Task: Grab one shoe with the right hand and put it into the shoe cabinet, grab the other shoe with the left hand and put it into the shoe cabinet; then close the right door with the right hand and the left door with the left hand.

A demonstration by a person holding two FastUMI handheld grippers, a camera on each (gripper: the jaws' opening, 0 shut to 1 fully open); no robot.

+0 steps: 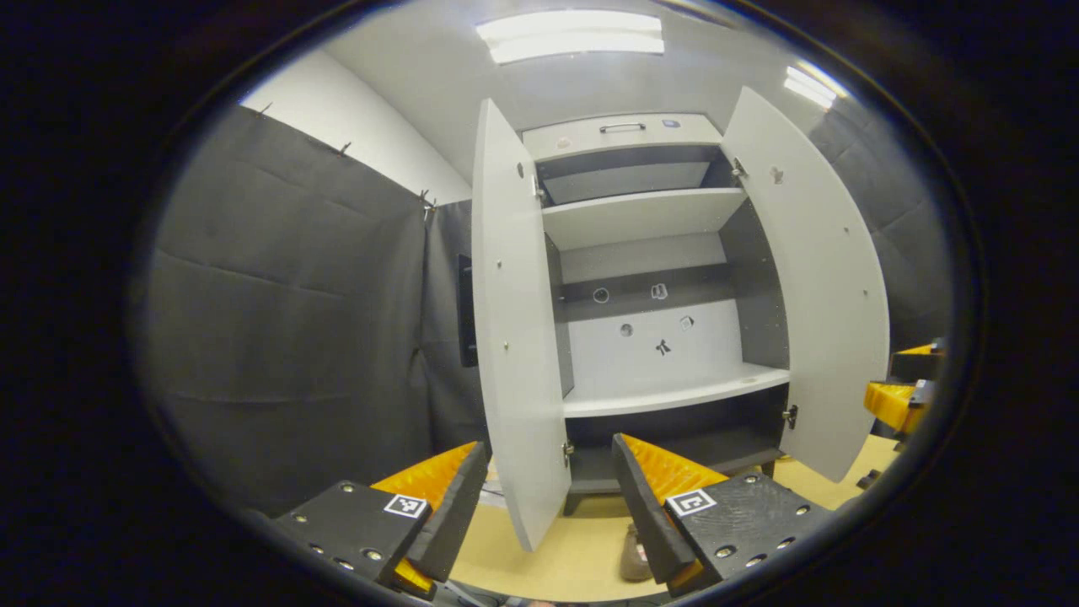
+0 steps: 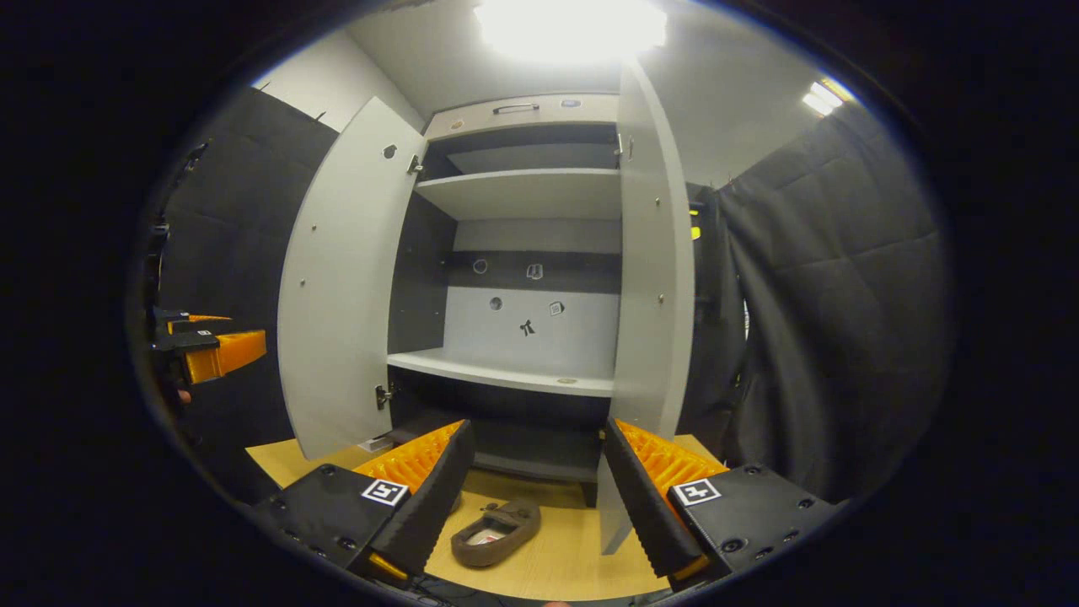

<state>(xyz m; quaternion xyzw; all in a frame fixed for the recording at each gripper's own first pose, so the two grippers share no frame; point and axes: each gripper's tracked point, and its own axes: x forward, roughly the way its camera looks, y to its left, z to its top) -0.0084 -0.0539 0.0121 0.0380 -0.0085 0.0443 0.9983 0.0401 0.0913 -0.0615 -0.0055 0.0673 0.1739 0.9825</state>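
Shoes wait on the pale wooden floor [image 2: 582,556] in front of an open shoe cabinet [image 2: 527,190], neither yet picked up. One brown shoe [image 2: 496,533] lies on its side, sole toward the cabinet, just ahead of the right claw [image 2: 533,497], whose fingers are spread wide with nothing between them. In the left gripper view a second brown shape, probably the other shoe [image 1: 634,552], peeks out beside the left claw [image 1: 548,497], also spread and empty; too little shows to be sure of it.

Both cabinet doors stand swung outward: the left door [image 2: 337,287] and the right door [image 2: 653,253] frame bare shelves, with the lower shelf [image 2: 506,367] free. The task appears to be at its very start, with the first grab in hand. The next move likely calls for the right claw to drop and reach forward so its fingers straddle the shoe, then pinch it across the upper, which looks soft and may fold under pressure.

Dark cloth [image 1: 287,320] hangs around the booth, a white wall [image 1: 337,118] rises behind it, and ceiling lights [image 1: 569,35] glare overhead.
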